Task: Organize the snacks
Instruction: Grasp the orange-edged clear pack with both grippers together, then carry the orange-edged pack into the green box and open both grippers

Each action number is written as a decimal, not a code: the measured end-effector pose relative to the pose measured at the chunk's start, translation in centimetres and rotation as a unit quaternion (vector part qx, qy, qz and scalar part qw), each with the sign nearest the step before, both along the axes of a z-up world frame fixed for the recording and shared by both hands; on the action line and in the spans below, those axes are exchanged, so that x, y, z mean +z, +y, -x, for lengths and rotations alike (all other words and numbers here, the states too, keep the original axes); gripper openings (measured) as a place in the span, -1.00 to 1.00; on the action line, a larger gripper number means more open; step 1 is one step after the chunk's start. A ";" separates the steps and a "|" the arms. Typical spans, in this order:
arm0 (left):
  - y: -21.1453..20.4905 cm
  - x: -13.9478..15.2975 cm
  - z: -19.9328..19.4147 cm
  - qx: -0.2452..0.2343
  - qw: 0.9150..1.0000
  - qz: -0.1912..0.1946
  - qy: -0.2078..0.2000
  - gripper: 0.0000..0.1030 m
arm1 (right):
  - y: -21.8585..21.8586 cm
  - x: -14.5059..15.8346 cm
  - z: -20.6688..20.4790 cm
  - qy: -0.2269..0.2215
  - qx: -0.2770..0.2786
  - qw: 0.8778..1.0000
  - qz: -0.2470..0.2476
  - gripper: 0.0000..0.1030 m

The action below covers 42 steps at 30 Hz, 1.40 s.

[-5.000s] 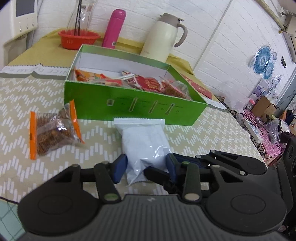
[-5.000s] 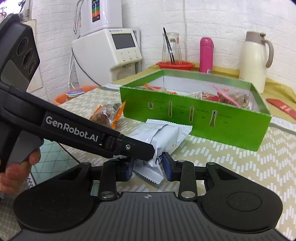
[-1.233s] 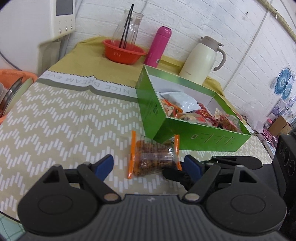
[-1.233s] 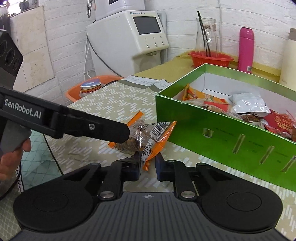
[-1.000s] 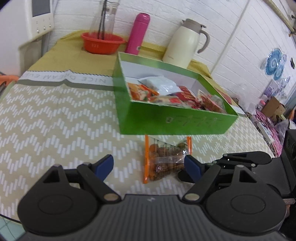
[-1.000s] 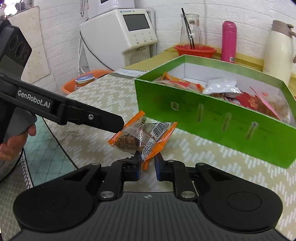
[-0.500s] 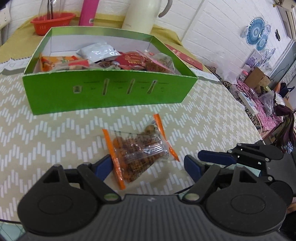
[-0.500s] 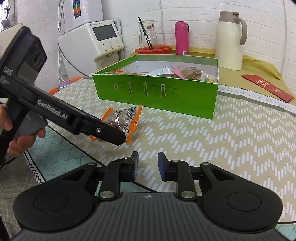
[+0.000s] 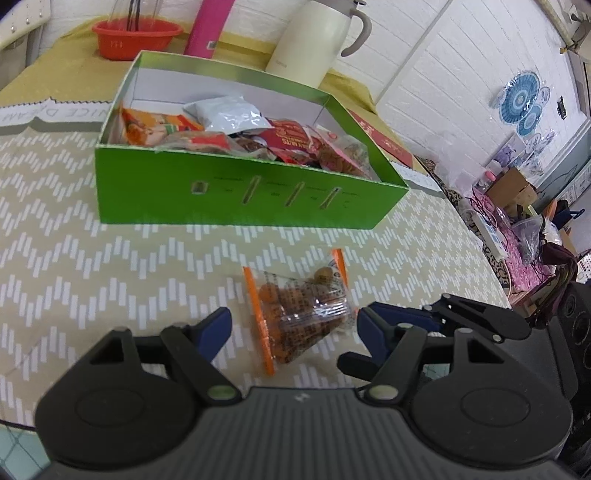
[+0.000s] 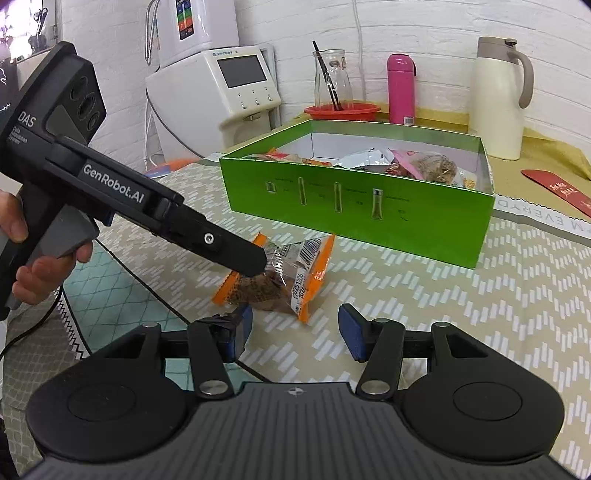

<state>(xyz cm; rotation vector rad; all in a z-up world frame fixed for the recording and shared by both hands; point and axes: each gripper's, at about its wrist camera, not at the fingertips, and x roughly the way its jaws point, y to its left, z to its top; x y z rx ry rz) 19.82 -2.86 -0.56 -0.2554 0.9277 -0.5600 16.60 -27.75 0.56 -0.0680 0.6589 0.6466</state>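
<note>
White brick wall along the top of both views, with a cream jug (image 9: 314, 37), a pink bottle (image 9: 210, 26) and a red bowl (image 9: 136, 37) lined up against it, out of the way of the work.

Below that, table (image 9: 92, 258) under a zigzag cloth, filling the middle and lower frame.

On it, green box (image 9: 240, 199) in the upper middle of the left view, open-topped and heaped with packets (image 9: 288, 136): plainly the collecting place, set within easy reach.

In front of its near wall and apart from it, snack bag (image 9: 299, 314) with orange edges, flat on the cloth at centre frame. Seemingly the only loose one in view, so probably next to go in.

Over it, left claw (image 9: 293, 325) at lower centre, spread wide and set astride the bag, gripping nothing. Probably lined up to close across the bag's width. In the right view, reaches in from the left edge with its tip at the bag's top; touching or not, hard to tell.

Lastly, right claw (image 10: 294, 326) at lower centre of its own view, parted about halfway, empty, bag just ahead of it. Likely held back so as not to crowd the pickup.
</note>
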 end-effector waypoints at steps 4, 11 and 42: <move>-1.1 -1.1 -0.5 -0.009 1.000 -0.001 -0.004 0.27 | 1.1 -0.2 -0.9 -0.001 -0.001 1.000 0.010 0.61; -1.2 -0.5 0.6 -0.004 1.000 -0.008 -0.027 0.04 | 1.7 -0.3 -0.5 0.000 -0.007 1.000 0.025 -0.50; -0.8 5.7 -8.2 0.031 0.992 -0.003 -0.122 0.03 | 2.7 3.6 -8.1 -0.096 -0.078 0.991 -0.046 -0.49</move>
